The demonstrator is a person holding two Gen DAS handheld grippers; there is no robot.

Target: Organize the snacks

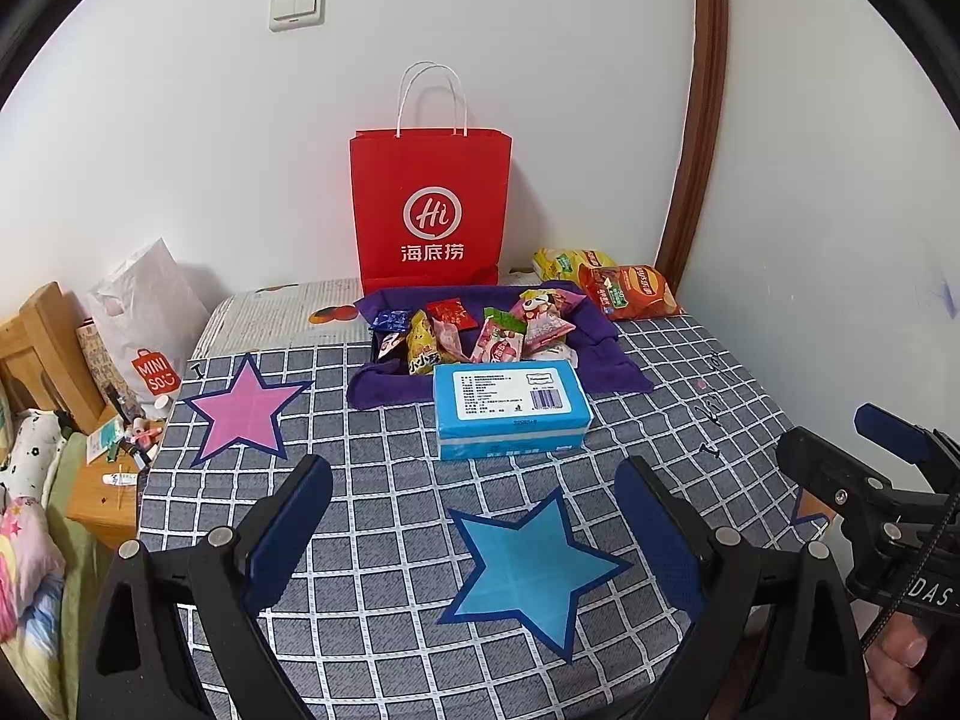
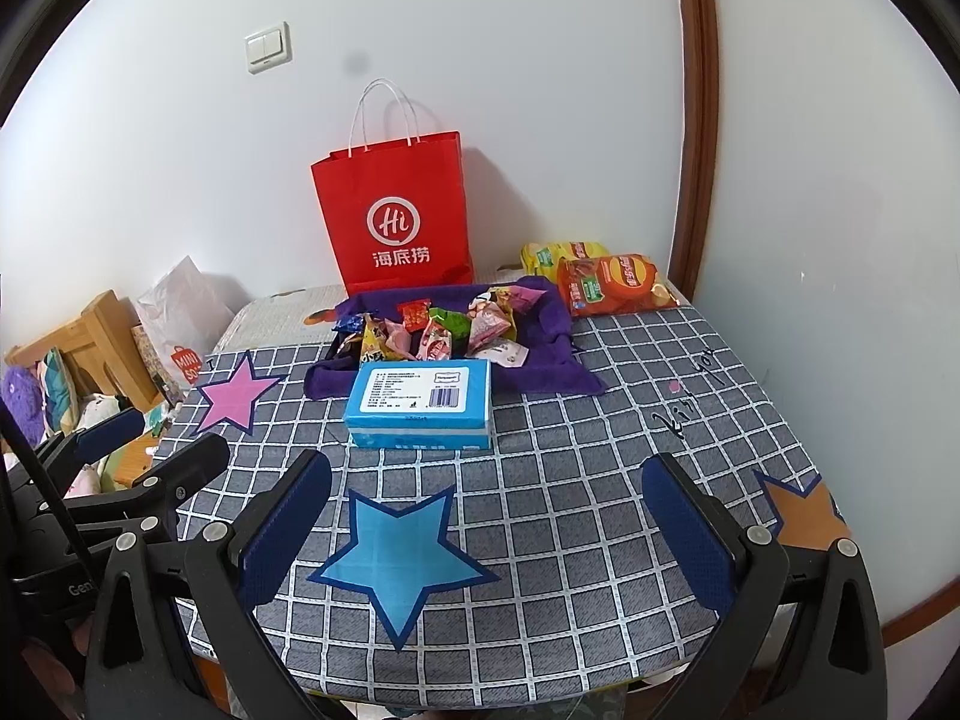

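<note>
1. Both tools, left tool (image 1: 474,540) and right tool (image 2: 486,540), hovered spread wide and empty above the checked-cloth desk (image 1: 372,516).
2. Small colourful wrapped snacks (image 1: 474,330) lay heaped in a purple cloth-lined tray (image 1: 600,360); two crisp bags (image 1: 630,291) lay beside it.
3. That fitted either sorting ahead or sorting finished.

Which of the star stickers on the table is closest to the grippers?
The blue star, lying between the open fingers in both views. The pink star is farther left; the orange star sits at the right edge.
</note>
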